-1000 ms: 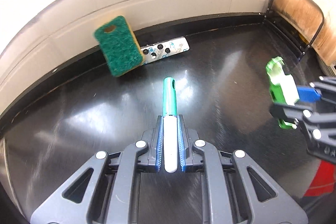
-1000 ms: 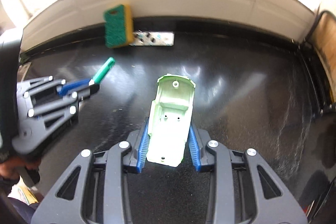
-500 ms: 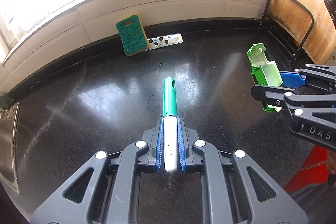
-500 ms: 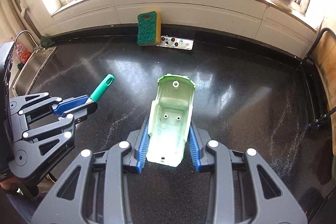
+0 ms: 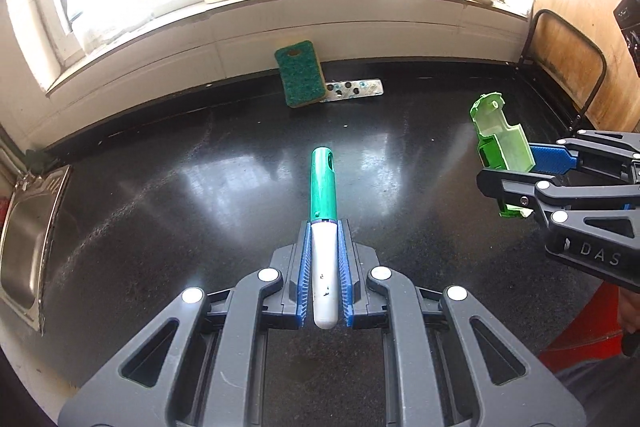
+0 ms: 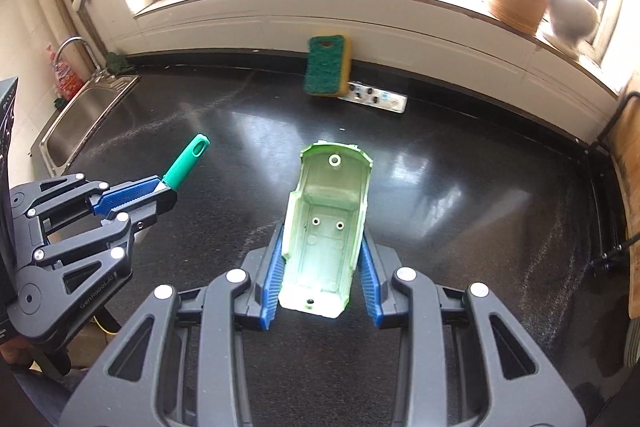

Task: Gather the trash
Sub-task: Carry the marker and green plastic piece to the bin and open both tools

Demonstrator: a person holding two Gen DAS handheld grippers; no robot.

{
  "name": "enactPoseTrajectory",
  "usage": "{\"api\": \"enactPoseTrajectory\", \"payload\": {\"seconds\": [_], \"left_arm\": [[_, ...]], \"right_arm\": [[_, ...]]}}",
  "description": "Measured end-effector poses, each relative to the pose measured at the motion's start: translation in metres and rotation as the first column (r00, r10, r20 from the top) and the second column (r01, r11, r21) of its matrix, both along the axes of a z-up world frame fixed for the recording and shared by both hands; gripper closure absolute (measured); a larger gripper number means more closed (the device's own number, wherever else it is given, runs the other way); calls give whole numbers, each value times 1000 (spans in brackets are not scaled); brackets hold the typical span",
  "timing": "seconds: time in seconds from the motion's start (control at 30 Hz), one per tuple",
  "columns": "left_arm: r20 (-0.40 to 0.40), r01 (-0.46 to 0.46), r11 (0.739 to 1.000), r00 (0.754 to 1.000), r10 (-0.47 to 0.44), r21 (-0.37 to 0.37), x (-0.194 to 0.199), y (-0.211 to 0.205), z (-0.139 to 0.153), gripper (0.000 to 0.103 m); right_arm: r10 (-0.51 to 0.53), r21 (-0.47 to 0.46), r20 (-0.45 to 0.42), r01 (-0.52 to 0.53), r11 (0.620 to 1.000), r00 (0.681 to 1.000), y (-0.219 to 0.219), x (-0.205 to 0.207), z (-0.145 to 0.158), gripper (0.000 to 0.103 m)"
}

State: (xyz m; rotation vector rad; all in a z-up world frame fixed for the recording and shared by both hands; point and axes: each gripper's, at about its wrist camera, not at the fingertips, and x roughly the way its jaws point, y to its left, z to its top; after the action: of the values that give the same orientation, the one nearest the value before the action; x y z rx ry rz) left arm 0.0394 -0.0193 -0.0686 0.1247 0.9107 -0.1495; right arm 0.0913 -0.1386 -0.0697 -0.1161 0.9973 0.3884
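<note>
A shiny black counter (image 5: 168,195) sits under a bright window. The left gripper (image 5: 324,227) is squeezed tight on a marker (image 5: 324,187) with a green cap, and it is held up over the counter. The right gripper (image 6: 322,247) is squeezed tight on a green plastic shell (image 6: 324,227), also up in the air. Far back, a green sponge (image 5: 300,73) leans on the white wall. A pill strip (image 5: 354,89) lies just beside it. A metal sink (image 6: 82,119) is off to the left.
</note>
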Motion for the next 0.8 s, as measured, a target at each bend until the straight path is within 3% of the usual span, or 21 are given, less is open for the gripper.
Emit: {"api": "enactPoseTrajectory", "payload": {"seconds": [0.2, 0.4, 0.57, 0.8], "left_arm": [[12, -137, 991, 990, 137, 3, -24, 55, 9, 90], [23, -323, 946, 946, 322, 11, -63, 126, 14, 90], [28, -497, 867, 867, 497, 25, -111, 187, 16, 90], [1, -714, 700, 701, 714, 18, -192, 261, 5, 90]], "right_arm": [[131, 15, 2, -131, 991, 991, 59, -7, 6, 68], [303, 34, 4, -303, 952, 953, 139, -20, 14, 68], [475, 56, -6, -474, 879, 880, 220, -43, 17, 68], [693, 89, -40, -688, 720, 720, 328, -96, 11, 68]]}}
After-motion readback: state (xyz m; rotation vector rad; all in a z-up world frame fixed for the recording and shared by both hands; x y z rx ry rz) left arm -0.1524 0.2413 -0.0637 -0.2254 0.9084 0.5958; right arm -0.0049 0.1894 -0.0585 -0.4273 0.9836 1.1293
